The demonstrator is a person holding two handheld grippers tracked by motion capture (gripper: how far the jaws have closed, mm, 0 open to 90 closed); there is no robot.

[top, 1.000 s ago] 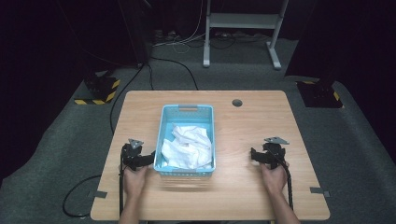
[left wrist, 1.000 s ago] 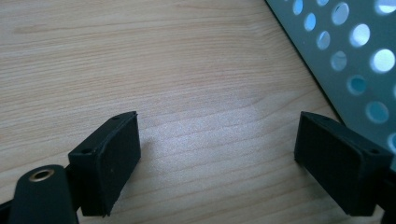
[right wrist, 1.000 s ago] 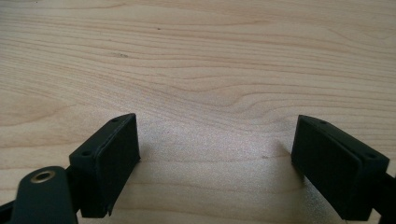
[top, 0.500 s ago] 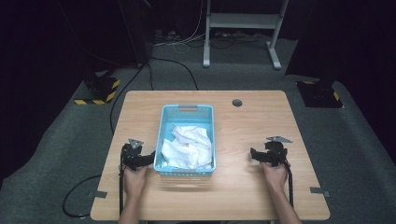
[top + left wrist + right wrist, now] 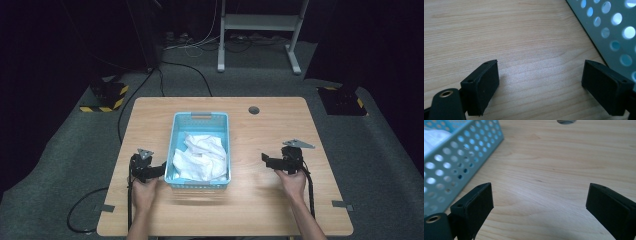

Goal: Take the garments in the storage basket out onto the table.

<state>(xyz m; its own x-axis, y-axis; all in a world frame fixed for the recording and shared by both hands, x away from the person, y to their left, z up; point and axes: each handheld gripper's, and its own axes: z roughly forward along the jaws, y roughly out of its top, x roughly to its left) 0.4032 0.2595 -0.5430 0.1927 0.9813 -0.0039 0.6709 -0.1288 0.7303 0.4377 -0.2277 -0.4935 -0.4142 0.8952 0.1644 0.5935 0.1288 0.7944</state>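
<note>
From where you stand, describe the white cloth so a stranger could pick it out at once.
Start at the wooden table and find the light blue perforated basket near its middle. The white cloth lies crumpled inside it, towards the near end. It is the one soft, white thing there, between the two black grippers.

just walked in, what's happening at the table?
A person sits at a wooden table with a two-jaw gripper in each hand. A light blue perforated basket holding crumpled white cloth stands mid-table. The left gripper is right beside the basket's left wall; the right gripper is well clear of its right side. Both have their jaws open over bare wood and hold nothing. The cloth lies untouched in the basket.
</note>
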